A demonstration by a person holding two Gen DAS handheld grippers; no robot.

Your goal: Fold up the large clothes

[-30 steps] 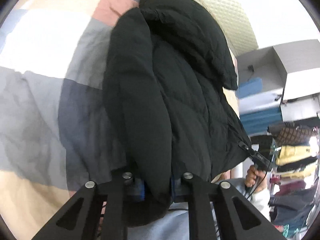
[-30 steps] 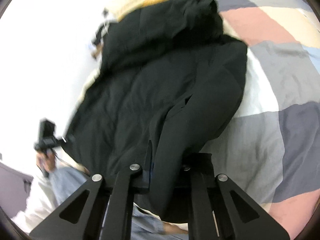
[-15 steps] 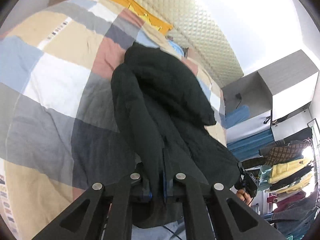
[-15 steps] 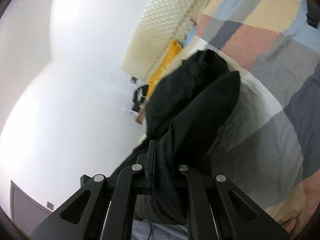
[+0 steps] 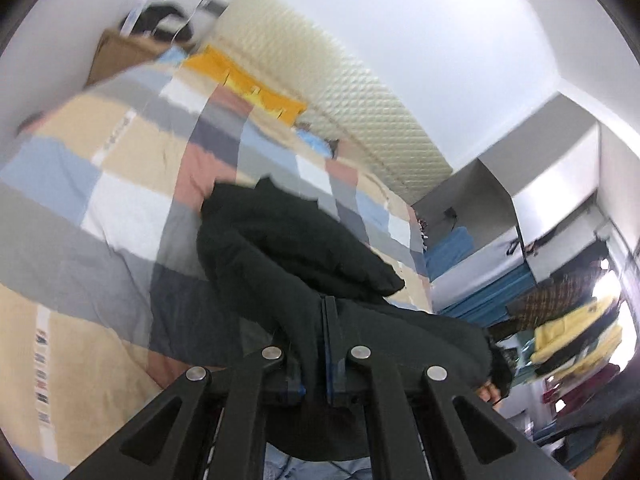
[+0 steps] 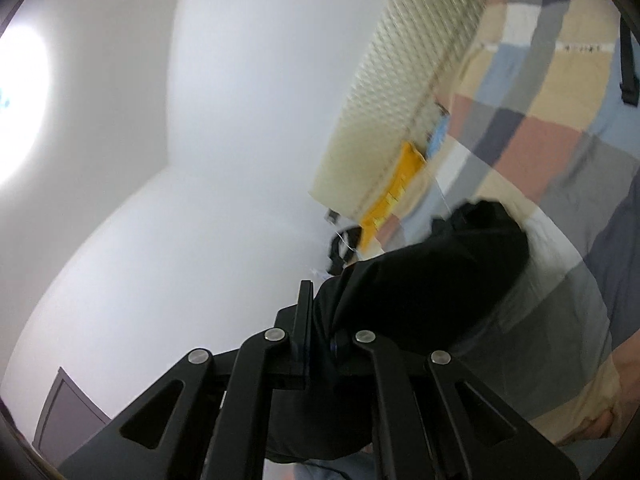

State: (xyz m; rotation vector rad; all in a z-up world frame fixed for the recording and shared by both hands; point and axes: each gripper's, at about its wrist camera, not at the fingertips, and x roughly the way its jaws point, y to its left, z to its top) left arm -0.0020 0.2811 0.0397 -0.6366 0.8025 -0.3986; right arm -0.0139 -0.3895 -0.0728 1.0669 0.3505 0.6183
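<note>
Since a second ago we have lifted both grippers, and the black puffer jacket (image 5: 280, 248) that lay spread across the bed now hangs gathered from them, with only its far end resting on the patchwork duvet (image 5: 120, 208). Our left gripper (image 5: 324, 320) has its jaws pressed together on a fold of the jacket's fabric, which bulges out to either side of the pinch. Our right gripper (image 6: 320, 320) is likewise clamped on the jacket (image 6: 424, 280), whose bulk drapes over the right finger and down below the linkage. From the right wrist view the camera is tilted so that white wall fills the left half and the bed runs up the right side. The jacket's far end lies near the middle of the bed, short of the quilted cream headboard (image 5: 332, 92). A yellow pillow (image 5: 244, 84) sits at the head edge. In the left wrist view a clothes rack (image 5: 572, 332) stands beyond the bed's right edge.
</note>
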